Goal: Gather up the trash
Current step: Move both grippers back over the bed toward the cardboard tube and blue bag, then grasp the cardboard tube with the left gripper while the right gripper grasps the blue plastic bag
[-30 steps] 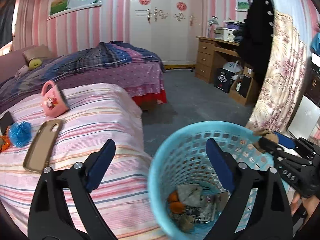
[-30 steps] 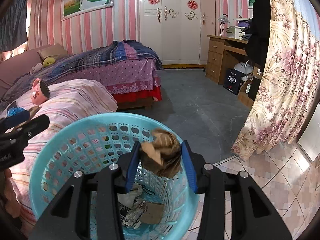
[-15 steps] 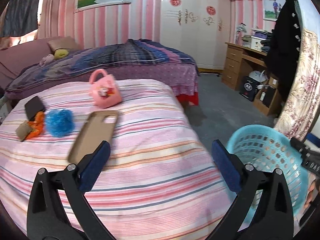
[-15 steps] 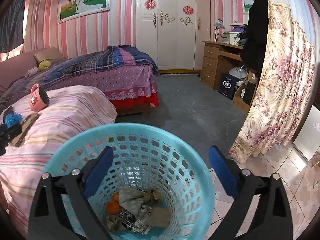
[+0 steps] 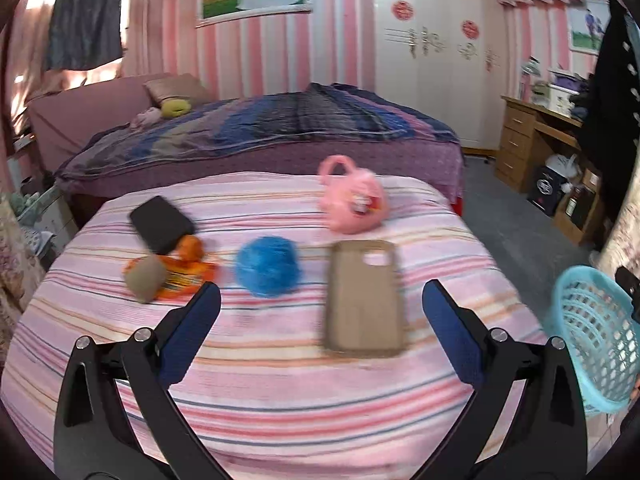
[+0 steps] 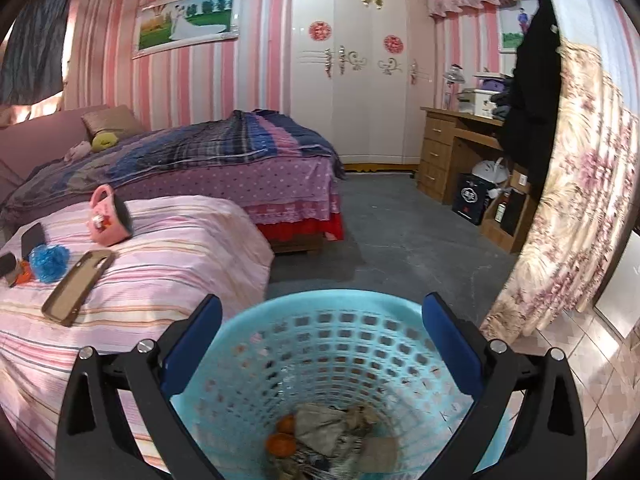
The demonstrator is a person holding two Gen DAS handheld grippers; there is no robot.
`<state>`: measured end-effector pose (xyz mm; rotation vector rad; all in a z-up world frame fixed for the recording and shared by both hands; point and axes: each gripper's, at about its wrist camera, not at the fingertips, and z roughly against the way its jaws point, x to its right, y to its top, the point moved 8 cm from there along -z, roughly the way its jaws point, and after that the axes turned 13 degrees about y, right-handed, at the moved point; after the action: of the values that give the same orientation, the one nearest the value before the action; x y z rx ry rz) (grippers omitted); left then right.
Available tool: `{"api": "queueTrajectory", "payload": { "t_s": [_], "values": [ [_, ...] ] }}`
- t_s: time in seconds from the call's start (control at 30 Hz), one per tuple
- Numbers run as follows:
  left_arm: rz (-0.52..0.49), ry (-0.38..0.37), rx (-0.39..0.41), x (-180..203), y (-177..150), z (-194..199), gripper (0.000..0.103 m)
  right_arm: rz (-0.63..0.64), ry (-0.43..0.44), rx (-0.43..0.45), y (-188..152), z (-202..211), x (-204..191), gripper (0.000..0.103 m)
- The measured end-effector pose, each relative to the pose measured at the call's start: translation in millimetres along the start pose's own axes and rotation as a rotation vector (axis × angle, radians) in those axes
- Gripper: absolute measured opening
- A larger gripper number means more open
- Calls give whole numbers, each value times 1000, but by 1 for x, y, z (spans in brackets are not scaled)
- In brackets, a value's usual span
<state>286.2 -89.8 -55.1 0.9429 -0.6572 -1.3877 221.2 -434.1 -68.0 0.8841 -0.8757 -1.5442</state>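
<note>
Plainly, both tools are empty: the left gripper (image 5: pixel 320 304) hangs over the striped bed (image 5: pixel 280 380) with its jaws spread wide and nothing between them, and the right gripper (image 6: pixel 320 320) is just as wide apart above the blue basket (image 6: pixel 320 300), which stands on the floor beside the bed and already holds crumpled scraps and orange peel (image 6: pixel 282 442) at its bottom. What looks like the remaining trash lies at the bed's left side: an orange wrapper (image 5: pixel 184 274) with a brownish wad (image 5: pixel 145 276) on it, touching a black wallet-like item (image 5: pixel 160 222). Near it sit a blue pompom (image 5: pixel 267 266), a tan phone case (image 5: pixel 362 300) and a pink mug (image 5: pixel 354 202), which I judge are not trash. The main risk is a wide grab taking the wallet or pompom along with the wrapper. The thin wrapper could also slip from the pads, or the soft bedding could bunch up into the jaws. The left view is blurred, so edges there are hard to judge.
</note>
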Motion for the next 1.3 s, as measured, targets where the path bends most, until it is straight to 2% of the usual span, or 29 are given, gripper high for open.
{"api": "queueTrajectory", "payload": {
  "t_s": [0.13, 0.5, 0.67, 0.8, 0.87, 1.03, 1.17, 1.3],
  "values": [
    [38, 46, -21, -39, -1, -18, 97, 23, 28, -12, 3, -7, -29, 98],
    [11, 152, -38, -110, 5, -49, 98, 71, 97, -35, 14, -32, -108, 98],
    [69, 149, -87, -138, 9, -68, 98, 98, 165, -38, 30, -44, -157, 98],
    [92, 208, -86, -165, 13, -79, 98, 128, 203, -47, 44, -59, -194, 98],
    [106, 215, -93, -177, 12, -84, 98, 145, 223, -43, 51, -68, -215, 98],
    [134, 267, -138, -211, 1, -103, 98, 169, 285, -78, 52, -92, -255, 98],
    [174, 253, -208, -227, -16, -122, 97, 212, 315, -108, 41, -106, -282, 98],
    [156, 273, -249, -234, -30, -136, 97, 253, 330, -111, 33, -113, -302, 98]
  ]
}}
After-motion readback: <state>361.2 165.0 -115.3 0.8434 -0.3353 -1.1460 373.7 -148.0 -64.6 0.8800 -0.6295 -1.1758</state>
